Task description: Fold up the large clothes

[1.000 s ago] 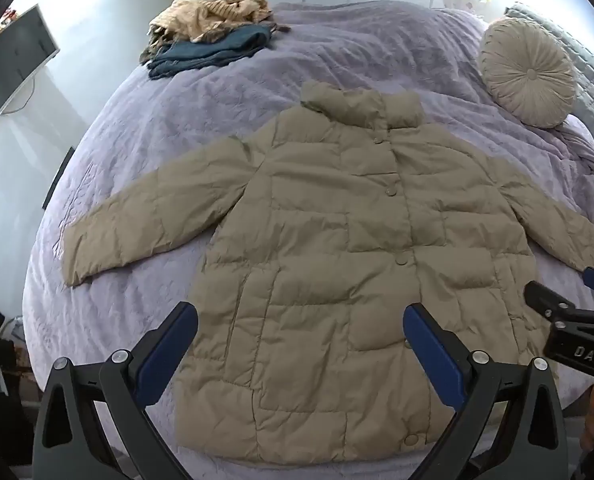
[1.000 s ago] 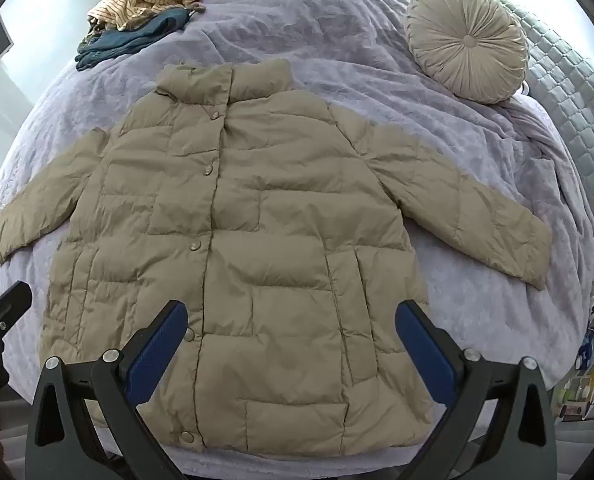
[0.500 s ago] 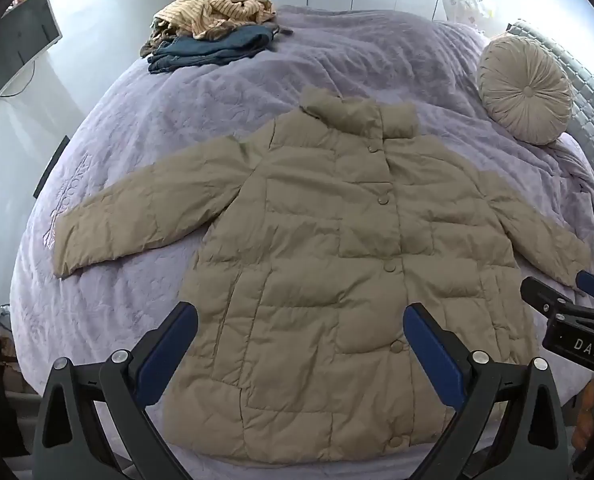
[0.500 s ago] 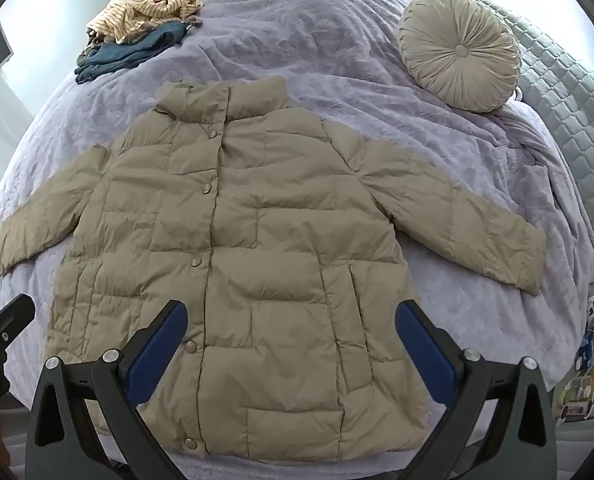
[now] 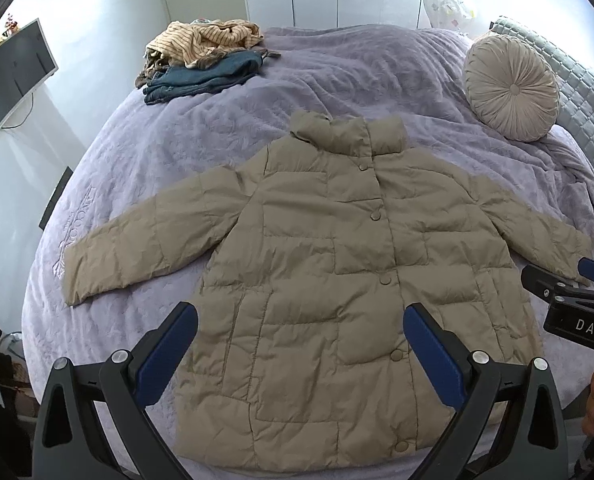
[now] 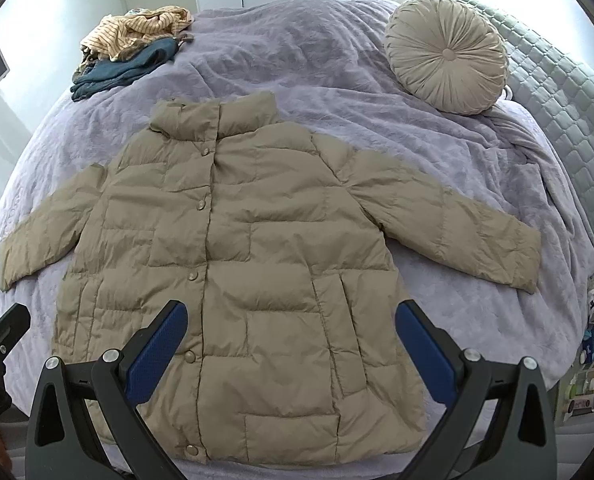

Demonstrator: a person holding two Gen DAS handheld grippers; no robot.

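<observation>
While the jacket [image 5: 329, 280] lies spread flat and buttoned on the bed [image 5: 337, 76], sleeves out to either side and hem at the near edge, both the left gripper [image 5: 300, 340] and right gripper [image 6: 291, 334] hover above its lower half with jaws spread wide, holding nothing. No fold looks begun. Puffy, slick fabric may slip from a shallow pinch, or a jaw may catch only the top layer, so the fold would drag crooked or the hem slide off the bed.
</observation>
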